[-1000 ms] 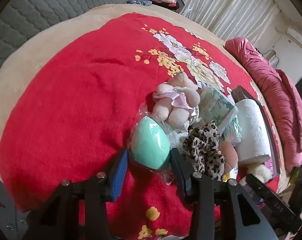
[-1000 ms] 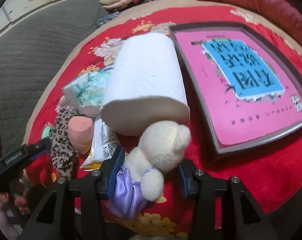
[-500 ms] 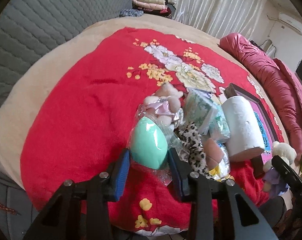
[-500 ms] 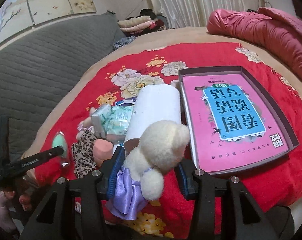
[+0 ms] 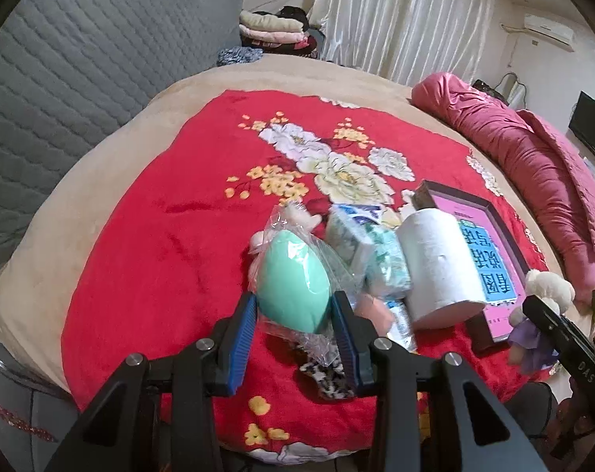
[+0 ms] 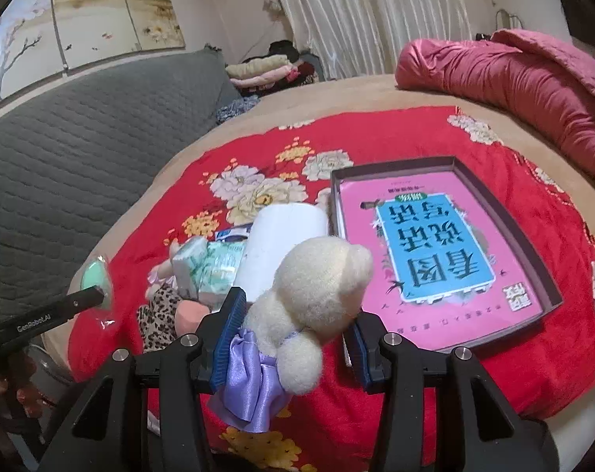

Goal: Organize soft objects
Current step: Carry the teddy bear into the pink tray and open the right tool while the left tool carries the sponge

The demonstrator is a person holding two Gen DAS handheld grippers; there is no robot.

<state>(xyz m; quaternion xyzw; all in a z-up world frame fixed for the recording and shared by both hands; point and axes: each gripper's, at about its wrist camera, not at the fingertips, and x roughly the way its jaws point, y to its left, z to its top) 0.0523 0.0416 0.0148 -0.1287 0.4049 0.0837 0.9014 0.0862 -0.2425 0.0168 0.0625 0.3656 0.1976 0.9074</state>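
While nothing yet lies in the shallow dark-rimmed box with the pink and blue printed bottom (image 5: 490,251), the left wrist view shows sorting only at its start: the left gripper (image 5: 293,324) has its blue-padded jaws pinching a mint-green egg-shaped sponge in a clear plastic wrapper (image 5: 293,283), lifted clear of the red flowered blanket (image 5: 148,244) on the bed; those jaws have just been closing a little, with the sponge between them. From the sponge, the heap left to sort runs toward three o'clock: a pale pink plush toy (image 5: 297,216) peeking out at twelve o'clock behind it, green and white packs of tissues (image 5: 364,251), a white roll of paper (image 5: 439,267), a peach-coloured sponge (image 5: 374,310) and, at six o'clock, a leopard-print fabric piece (image 5: 329,377) partly under the wrapper. At far three o'clock the right gripper's finger crosses a cream plush bear in a lilac satin dress (image 5: 545,287). Turning to the right wrist view, the right gripper (image 6: 295,324) has its jaws clamped on that bear (image 6: 313,287), held above the blanket's near edge, with the box (image 6: 447,236) at about two o'clock from it and bare inside. The heap sits at nine to ten o'clock from the bear, and the left gripper's finger with the sponge (image 6: 95,279) at far nine o'clock. By my reading, two items are picked up, none placed, and at least five remain on the blanket; where they belong I can only guess to be the box.
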